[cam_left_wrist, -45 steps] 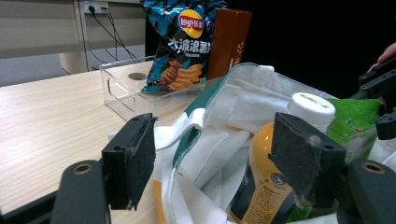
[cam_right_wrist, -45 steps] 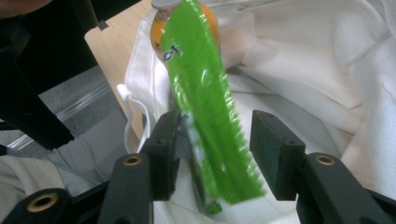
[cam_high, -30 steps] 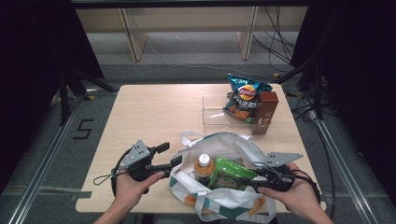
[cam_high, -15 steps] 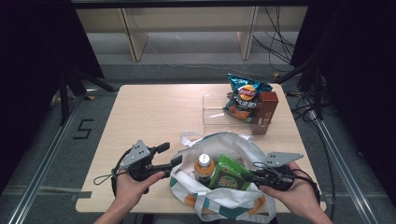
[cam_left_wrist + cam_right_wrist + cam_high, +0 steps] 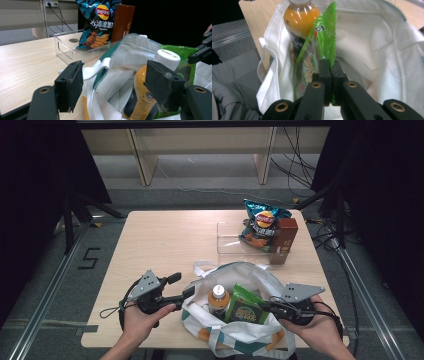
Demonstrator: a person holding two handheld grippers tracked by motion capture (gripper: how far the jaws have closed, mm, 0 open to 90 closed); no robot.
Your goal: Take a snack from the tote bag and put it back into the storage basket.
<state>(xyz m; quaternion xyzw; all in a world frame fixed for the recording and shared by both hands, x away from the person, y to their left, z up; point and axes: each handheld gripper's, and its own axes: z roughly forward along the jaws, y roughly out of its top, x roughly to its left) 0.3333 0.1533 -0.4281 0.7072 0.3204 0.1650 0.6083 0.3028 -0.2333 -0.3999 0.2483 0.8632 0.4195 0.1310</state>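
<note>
Between right gripper (image 5: 331,72) pads, green packet's (image 5: 327,37) edge

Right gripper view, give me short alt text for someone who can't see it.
The right hand-held gripper is shut on the sealed edge of a green snack packet standing inside an open white tote bag. An orange drink bottle stands just behind the packet in the bag, on a light wooden table.

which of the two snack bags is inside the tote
The green snack bag, beside the orange drink bottle in the tote. The blue chip bag stands in the clear bin farther back.
</note>
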